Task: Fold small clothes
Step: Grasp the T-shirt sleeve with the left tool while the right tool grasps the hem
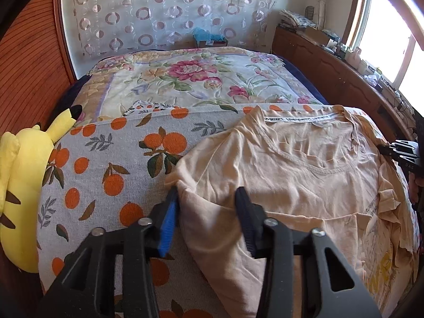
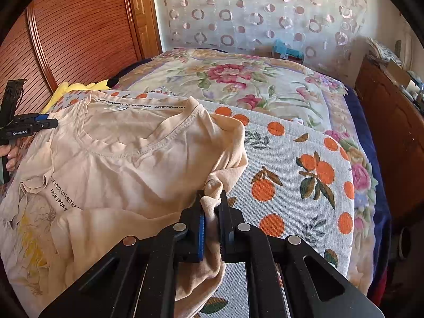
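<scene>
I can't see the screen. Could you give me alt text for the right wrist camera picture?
A black claw pinches a bunched sleeve of a beige T-shirt lying on an orange-print sheet on a bed. A second claw sits at the shirt's far left edge. Behind are a floral blanket and a circle-patterned curtain.

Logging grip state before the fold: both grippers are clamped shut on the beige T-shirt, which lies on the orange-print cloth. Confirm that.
Wrong on one count. Only the right gripper is shut on the beige T-shirt. The left wrist view shows the left gripper open, its fingers spread either side of a sleeve. The shirt does lie on the orange-print cloth.
</scene>
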`<state>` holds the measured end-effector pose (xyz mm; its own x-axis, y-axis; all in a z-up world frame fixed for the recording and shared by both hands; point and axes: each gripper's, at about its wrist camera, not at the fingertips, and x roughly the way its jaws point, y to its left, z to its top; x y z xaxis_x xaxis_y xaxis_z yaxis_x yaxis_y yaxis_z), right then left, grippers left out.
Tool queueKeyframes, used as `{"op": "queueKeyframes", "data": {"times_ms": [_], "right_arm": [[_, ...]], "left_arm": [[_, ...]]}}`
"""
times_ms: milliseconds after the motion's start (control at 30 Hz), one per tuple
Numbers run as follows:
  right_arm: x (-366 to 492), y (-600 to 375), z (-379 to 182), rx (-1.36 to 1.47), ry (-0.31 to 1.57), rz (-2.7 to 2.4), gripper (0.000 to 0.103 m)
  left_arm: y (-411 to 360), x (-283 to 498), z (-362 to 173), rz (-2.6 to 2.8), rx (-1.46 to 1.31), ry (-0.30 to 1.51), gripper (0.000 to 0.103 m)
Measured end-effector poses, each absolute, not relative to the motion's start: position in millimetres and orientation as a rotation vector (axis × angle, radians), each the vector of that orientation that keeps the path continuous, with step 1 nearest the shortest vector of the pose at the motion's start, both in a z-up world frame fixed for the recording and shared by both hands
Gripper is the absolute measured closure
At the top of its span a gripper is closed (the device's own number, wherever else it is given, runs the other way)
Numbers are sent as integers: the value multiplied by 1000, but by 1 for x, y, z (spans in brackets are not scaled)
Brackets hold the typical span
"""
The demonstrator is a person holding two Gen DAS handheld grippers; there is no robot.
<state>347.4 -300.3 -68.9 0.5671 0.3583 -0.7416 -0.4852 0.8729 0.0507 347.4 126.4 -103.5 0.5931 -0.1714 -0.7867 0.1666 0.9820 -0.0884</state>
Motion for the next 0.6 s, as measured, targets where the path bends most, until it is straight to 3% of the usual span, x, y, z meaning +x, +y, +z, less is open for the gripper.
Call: {"op": "queueKeyframes", "data": {"times_ms": [33,133,600], "right_arm": [[347,-299,-69,-167,830,496,96],[346,-296,-68,-169,822,488,97],[296,-300,-30,-133,701,500,98]], "left_arm": [[128,347,-104,-192,-9,915,86],[130,347,-104,-199,-23,921,93],[105,274,-38,-324,-35,749,96]]}}
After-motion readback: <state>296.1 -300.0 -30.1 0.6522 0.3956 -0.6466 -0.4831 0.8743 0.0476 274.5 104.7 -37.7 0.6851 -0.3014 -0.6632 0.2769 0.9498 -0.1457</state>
